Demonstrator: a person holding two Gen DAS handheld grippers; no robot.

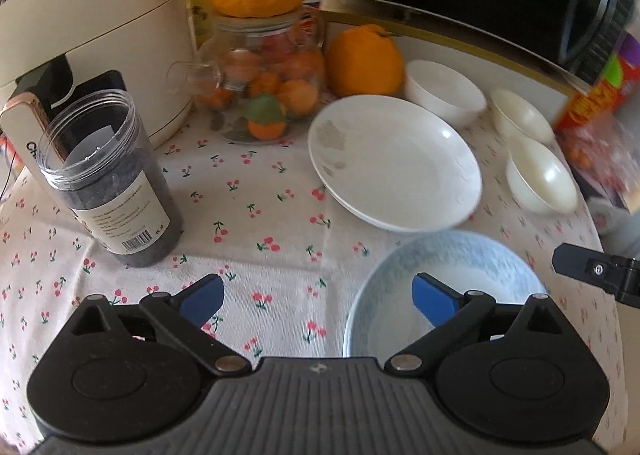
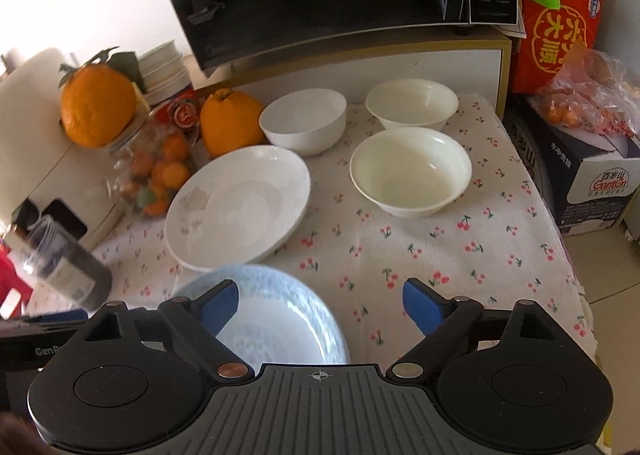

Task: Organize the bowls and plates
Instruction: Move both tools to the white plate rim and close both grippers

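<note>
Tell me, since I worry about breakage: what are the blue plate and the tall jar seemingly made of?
Blue plate: probably glazed ceramic, judging by its glossy, speckled pale-blue rim. Tall jar: likely clear plastic, with thin see-through walls, a threaded lidless mouth and a paper label; glass can't be excluded.

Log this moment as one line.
left gripper: open, empty | right gripper: open, empty | blue plate: on tablecloth, near both | white bowls: unstacked

- White plates (image 2: 240, 203): a stack of two, upright, in the middle of the crockery.
- Blue-rimmed plate (image 2: 276, 319): nearer the camera, just beside the white plates.
- White bowl (image 2: 304, 119): just behind them.
- Two cream bowls (image 2: 412, 171) (image 2: 412, 103): to their right, upright, empty.
</note>
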